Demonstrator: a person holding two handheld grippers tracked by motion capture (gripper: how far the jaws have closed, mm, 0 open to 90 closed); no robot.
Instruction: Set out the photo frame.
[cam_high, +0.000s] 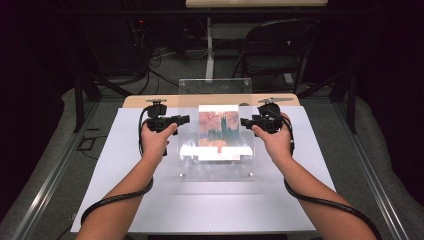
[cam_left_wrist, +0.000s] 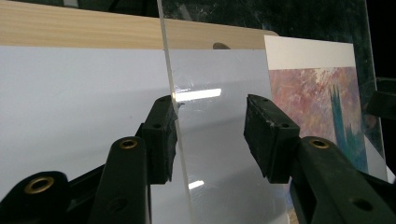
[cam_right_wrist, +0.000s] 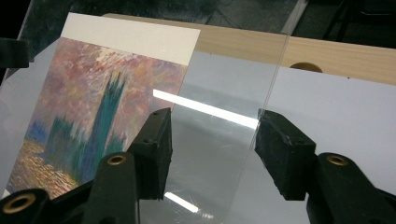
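Now both tools — left (cam_high: 186, 119), right (cam_high: 244, 121) — straddle the clear sheet's (cam_high: 215, 87) edges, unclamped.

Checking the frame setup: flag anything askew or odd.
The clear acrylic sheet is tilted up at its far edge instead of lying flat over the painting print, with the left tongs and right tongs at its side edges.
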